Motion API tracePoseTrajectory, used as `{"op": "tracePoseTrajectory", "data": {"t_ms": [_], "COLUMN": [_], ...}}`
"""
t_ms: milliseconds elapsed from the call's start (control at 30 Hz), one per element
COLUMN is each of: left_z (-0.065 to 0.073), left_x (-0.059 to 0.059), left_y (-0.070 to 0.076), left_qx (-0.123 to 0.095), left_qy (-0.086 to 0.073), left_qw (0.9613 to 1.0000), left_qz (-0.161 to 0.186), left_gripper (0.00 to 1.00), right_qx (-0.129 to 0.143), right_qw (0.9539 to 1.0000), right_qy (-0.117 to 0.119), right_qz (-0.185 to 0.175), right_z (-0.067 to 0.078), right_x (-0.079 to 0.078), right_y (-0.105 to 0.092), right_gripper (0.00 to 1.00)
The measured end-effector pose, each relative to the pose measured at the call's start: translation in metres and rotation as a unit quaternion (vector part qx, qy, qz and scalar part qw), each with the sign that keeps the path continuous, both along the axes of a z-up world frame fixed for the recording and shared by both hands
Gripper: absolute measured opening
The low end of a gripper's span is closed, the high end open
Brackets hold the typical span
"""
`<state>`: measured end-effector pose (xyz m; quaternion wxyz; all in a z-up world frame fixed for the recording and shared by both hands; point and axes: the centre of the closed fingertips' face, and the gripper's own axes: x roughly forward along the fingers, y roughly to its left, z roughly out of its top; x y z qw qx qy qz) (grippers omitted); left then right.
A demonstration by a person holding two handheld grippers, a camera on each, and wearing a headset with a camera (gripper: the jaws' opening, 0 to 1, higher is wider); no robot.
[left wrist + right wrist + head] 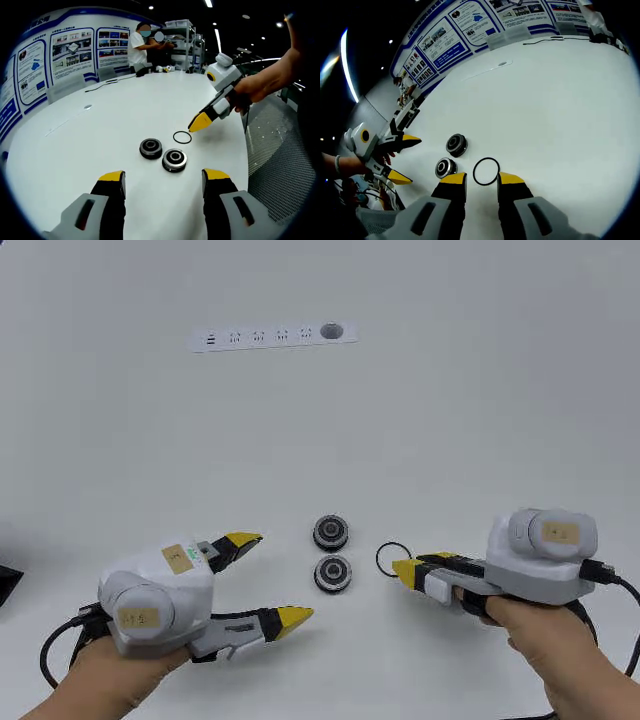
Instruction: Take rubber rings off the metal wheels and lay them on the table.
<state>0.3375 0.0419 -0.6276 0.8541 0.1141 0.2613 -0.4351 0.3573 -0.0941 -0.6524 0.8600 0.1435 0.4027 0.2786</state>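
On the white table we see two metal wheels lying flat, hubs facing up, set one behind the other: the far wheel, darker at its rim, and the near wheel. Just right of them a black rubber ring lies flat and loose. The right gripper points left at the ring, jaws narrow and holding nothing. The left gripper points right toward the wheels, jaws wide and empty. A power strip lies far back.
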Motion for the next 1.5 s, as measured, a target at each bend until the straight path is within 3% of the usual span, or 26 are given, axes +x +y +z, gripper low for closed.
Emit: {"op": "tracePoseTrajectory", "data": {"t_ms": [533,800,1500], "left_z": [0.0,0.002,-0.003], "left_x": [0.0,0.001,0.009], "left_y": [-0.005,-0.016,-0.043], "left_qx": [0.007,0.009,0.035], "left_qy": [0.001,0.002,0.002], "left_qw": [0.9999,0.9996,0.9971], "left_qz": [-0.013,-0.027,-0.068], "left_gripper": [0.5,0.4,0.27], "right_qx": [0.019,0.03,0.057], "right_qw": [0.9996,0.9992,0.9978], "right_qy": [-0.004,-0.002,0.005], "right_qz": [0.022,0.028,0.034], "right_z": [0.006,0.008,0.01], "right_x": [-0.006,-0.008,-0.009], "right_y": [0.016,0.023,0.037], "right_gripper": [0.27,0.27,0.26]}}
